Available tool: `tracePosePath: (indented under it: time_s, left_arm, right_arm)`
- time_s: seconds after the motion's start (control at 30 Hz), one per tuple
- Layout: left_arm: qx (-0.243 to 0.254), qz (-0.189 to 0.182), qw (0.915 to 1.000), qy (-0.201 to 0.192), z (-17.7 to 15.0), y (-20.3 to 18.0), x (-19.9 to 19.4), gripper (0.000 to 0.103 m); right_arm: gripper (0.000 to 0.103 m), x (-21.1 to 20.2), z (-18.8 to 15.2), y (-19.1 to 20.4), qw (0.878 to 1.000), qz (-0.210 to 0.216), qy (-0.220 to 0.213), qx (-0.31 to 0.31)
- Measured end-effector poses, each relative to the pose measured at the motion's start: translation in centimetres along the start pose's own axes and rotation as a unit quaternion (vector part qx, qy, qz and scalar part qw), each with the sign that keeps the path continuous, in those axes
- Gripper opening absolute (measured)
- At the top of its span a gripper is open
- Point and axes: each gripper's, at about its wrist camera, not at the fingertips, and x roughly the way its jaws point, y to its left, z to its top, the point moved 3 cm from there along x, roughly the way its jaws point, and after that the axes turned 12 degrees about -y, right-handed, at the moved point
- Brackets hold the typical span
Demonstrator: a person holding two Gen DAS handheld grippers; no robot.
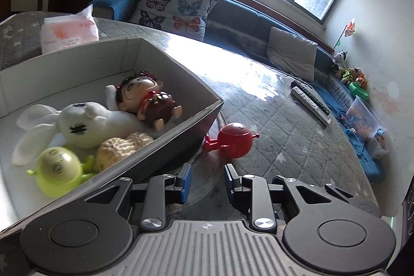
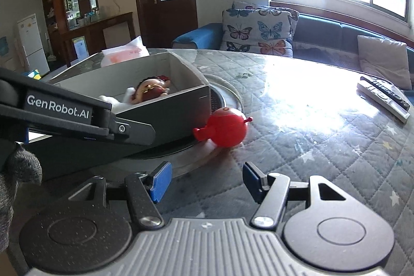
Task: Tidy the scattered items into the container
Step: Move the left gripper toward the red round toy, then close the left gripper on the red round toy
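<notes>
A round red toy [image 1: 233, 140] [image 2: 225, 127] lies on the quilted table just outside the near corner of a grey cardboard box [image 1: 181, 126] [image 2: 165, 120]. Inside the box rest a big-headed doll [image 1: 147, 100] [image 2: 151, 91], a white plush rabbit [image 1: 77, 126], a tan peanut-shaped toy [image 1: 121, 149] and a lime-green toy [image 1: 59, 170]. My left gripper [image 1: 207, 180] stands open and empty, a short way short of the red toy. My right gripper [image 2: 207, 180] is open too, nothing between its blue pads [image 2: 161, 181], the red toy ahead of it. The left tool's arm [image 2: 77, 115] crosses the right wrist view.
Two remote controls [image 1: 310, 101] [image 2: 383, 97] lie at the table's far right. A pink-and-white tissue pack [image 1: 68, 32] [image 2: 124, 54] sits behind the box. A round turntable rim [image 2: 225, 95] shows under the box. Sofa with butterfly cushions [image 1: 176, 9] lies beyond.
</notes>
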Motion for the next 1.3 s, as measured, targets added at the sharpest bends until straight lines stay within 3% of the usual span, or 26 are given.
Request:
tracePosePath:
  time_s: [0.6,1.0,1.3]
  left_arm:
    - [-0.040,-0.025,0.9988,0.014,1.7,-1.8,5.7,0.031]
    - [-0.024,-0.017,0.9996,0.001,2.2,-3.0,7.4,0.031]
    - [-0.015,-0.019,0.9996,0.011,1.9,-3.7,8.0,0.031]
  right_arm:
    - [0.063,4.6,1.7,-3.1,0.998,0.005,-0.004,0.059]
    - [0.063,7.0,1.6,-4.8,0.993,0.030,0.000,0.115]
    - [0.061,7.9,1.1,-5.3,0.992,0.044,0.002,0.119]
